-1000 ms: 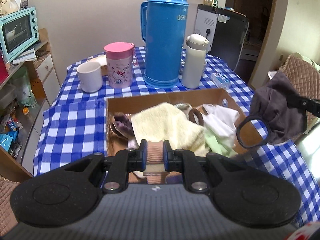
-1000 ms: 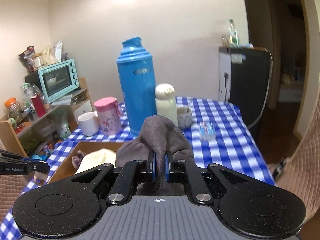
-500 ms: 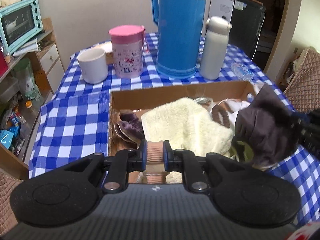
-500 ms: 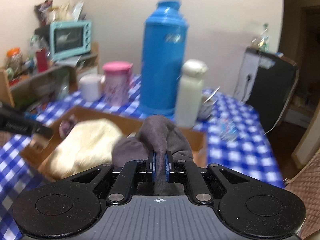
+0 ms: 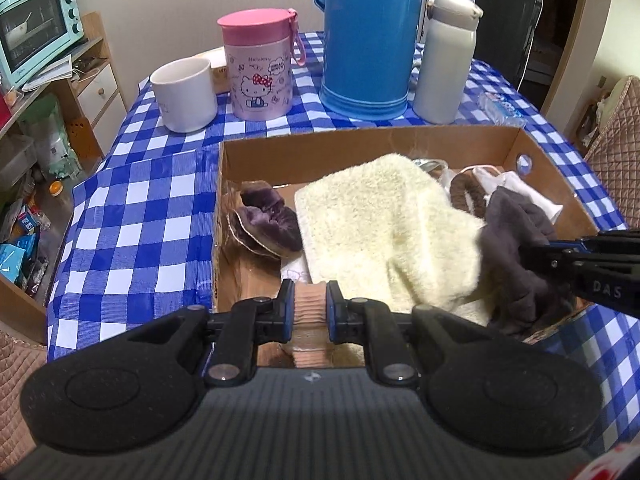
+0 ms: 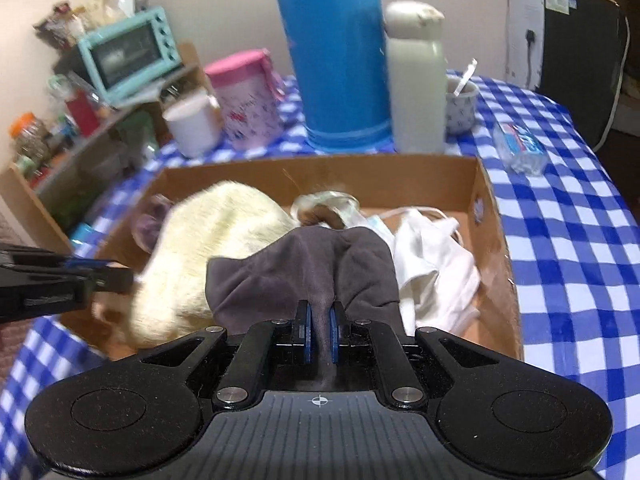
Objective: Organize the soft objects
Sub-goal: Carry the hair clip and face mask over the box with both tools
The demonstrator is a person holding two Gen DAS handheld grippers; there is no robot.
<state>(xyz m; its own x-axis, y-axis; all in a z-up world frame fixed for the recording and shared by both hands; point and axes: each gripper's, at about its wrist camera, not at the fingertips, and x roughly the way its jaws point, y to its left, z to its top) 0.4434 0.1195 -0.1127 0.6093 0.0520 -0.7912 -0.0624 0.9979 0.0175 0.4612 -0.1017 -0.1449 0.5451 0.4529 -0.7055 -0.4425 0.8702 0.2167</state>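
A cardboard box [image 5: 552, 168] fills mid-frame on the blue checked tablecloth [image 5: 132, 208], a cream towel [image 5: 384, 216] heaped at its centre. The right gripper [image 6: 319, 330], at lower centre of its view, pinches a grey cloth [image 6: 304, 268] over the box. The left gripper [image 5: 311, 312] is clamped on a ribbed pinkish fabric [image 5: 310, 306].

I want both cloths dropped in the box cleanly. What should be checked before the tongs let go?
1. Right tongs shut on grey cloth: ok.
2. Grey cloth over the box: ok.
3. Left tongs shut on pink ribbed cloth: ok.
4. Pink ribbed cloth inside the box rim: cannot tell.
5. Tongs apart from each other: ok.
6. Mug and flasks outside the box: ok.
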